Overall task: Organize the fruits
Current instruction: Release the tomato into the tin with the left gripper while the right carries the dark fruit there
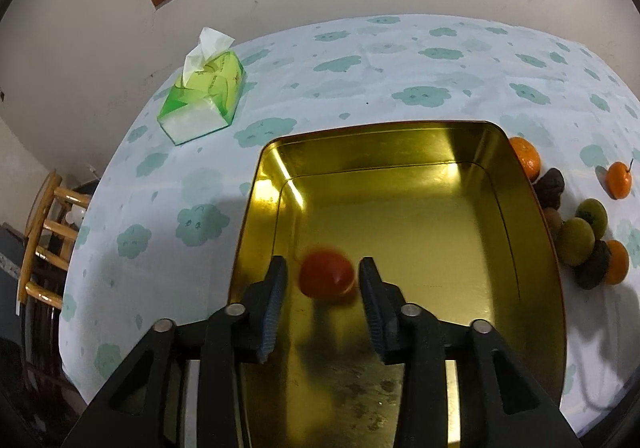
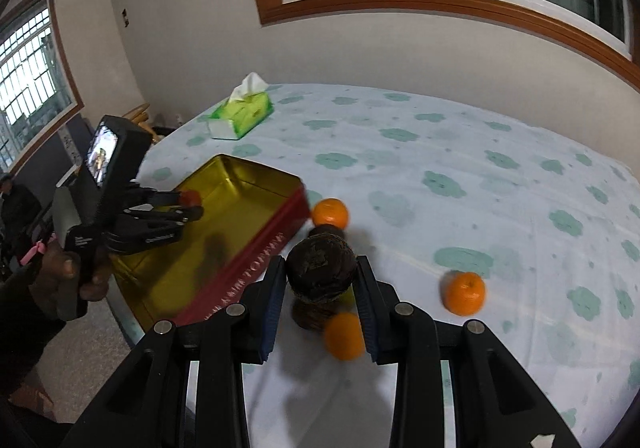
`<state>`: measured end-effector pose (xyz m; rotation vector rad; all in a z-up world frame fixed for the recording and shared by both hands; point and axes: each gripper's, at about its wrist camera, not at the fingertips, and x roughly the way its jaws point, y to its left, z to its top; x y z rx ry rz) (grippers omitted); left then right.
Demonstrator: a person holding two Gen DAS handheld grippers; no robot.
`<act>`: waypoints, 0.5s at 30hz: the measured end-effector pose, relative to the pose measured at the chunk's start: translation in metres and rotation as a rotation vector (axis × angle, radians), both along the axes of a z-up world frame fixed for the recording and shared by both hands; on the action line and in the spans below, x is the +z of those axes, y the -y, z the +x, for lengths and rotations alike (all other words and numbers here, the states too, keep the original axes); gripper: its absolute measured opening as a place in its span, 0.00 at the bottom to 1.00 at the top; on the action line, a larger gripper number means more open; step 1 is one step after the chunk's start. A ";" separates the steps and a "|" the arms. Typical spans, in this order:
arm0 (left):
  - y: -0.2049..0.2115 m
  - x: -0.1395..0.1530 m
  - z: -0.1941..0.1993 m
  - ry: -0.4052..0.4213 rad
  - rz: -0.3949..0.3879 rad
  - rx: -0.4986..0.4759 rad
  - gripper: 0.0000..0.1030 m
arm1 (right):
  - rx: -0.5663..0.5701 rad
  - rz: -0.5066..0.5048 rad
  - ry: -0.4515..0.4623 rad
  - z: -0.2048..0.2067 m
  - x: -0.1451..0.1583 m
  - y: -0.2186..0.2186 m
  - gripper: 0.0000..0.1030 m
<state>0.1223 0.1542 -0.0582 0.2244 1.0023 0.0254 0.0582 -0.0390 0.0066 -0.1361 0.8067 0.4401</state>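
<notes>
A gold-lined tin tray (image 1: pixel 520 248) with red outer walls (image 2: pixel 256 248) lies on the cloud-print tablecloth. My left gripper (image 1: pixel 323 280) is open over the tray; a blurred red fruit (image 1: pixel 326 274) sits between its fingers, apart from both pads. In the right wrist view the left gripper (image 2: pixel 188 206) hovers over the tray. My right gripper (image 2: pixel 321 280) is shut on a dark brown wrinkled fruit (image 2: pixel 320 266), held above the table beside the tray. Oranges (image 2: pixel 330 213) (image 2: pixel 464 293) (image 2: pixel 344 336) and another dark fruit (image 2: pixel 310 316) lie below it.
A green tissue pack (image 1: pixel 204 96) lies at the far left of the table, also in the right wrist view (image 2: pixel 242 114). Green, orange and dark fruits (image 1: pixel 576 240) cluster right of the tray. A wooden chair (image 1: pixel 44 240) stands off the table's left edge.
</notes>
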 end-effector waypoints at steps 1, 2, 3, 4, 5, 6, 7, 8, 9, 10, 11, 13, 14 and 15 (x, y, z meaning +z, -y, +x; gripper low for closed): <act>-0.001 0.001 0.001 0.001 -0.004 -0.001 0.53 | 0.007 0.004 -0.004 0.001 0.000 -0.003 0.30; -0.003 0.002 0.001 0.009 -0.011 -0.003 0.61 | 0.015 0.007 -0.009 0.002 0.001 -0.007 0.30; -0.004 0.003 0.000 0.022 -0.017 -0.005 0.62 | 0.022 0.009 -0.014 0.003 0.001 -0.012 0.30; -0.006 0.005 -0.001 0.037 -0.021 -0.005 0.63 | 0.028 0.013 -0.019 0.005 0.001 -0.016 0.30; -0.008 0.007 -0.002 0.046 -0.025 -0.006 0.63 | 0.034 0.015 -0.022 0.006 0.001 -0.019 0.30; -0.009 0.009 -0.003 0.051 -0.030 -0.003 0.63 | 0.043 0.016 -0.024 0.008 0.001 -0.024 0.30; -0.011 0.010 -0.003 0.055 -0.034 0.002 0.63 | 0.052 0.016 -0.024 0.009 0.001 -0.029 0.30; -0.013 0.011 -0.004 0.059 -0.040 0.009 0.63 | 0.062 0.015 -0.026 0.010 0.002 -0.034 0.30; -0.015 0.013 -0.006 0.063 -0.048 0.015 0.63 | 0.071 0.013 -0.026 0.012 0.002 -0.040 0.30; -0.017 0.015 -0.008 0.068 -0.056 0.022 0.63 | 0.082 0.011 -0.026 0.014 0.001 -0.045 0.30; -0.020 0.017 -0.011 0.076 -0.063 0.032 0.63 | 0.091 0.007 -0.025 0.016 0.000 -0.051 0.30; -0.025 0.019 -0.016 0.090 -0.065 0.053 0.63 | 0.103 0.005 -0.033 0.023 -0.003 -0.061 0.30; -0.028 0.021 -0.018 0.094 -0.065 0.064 0.63 | 0.107 0.010 -0.044 0.027 -0.005 -0.066 0.31; -0.030 0.022 -0.021 0.098 -0.069 0.073 0.64 | 0.113 0.019 -0.057 0.032 -0.008 -0.071 0.30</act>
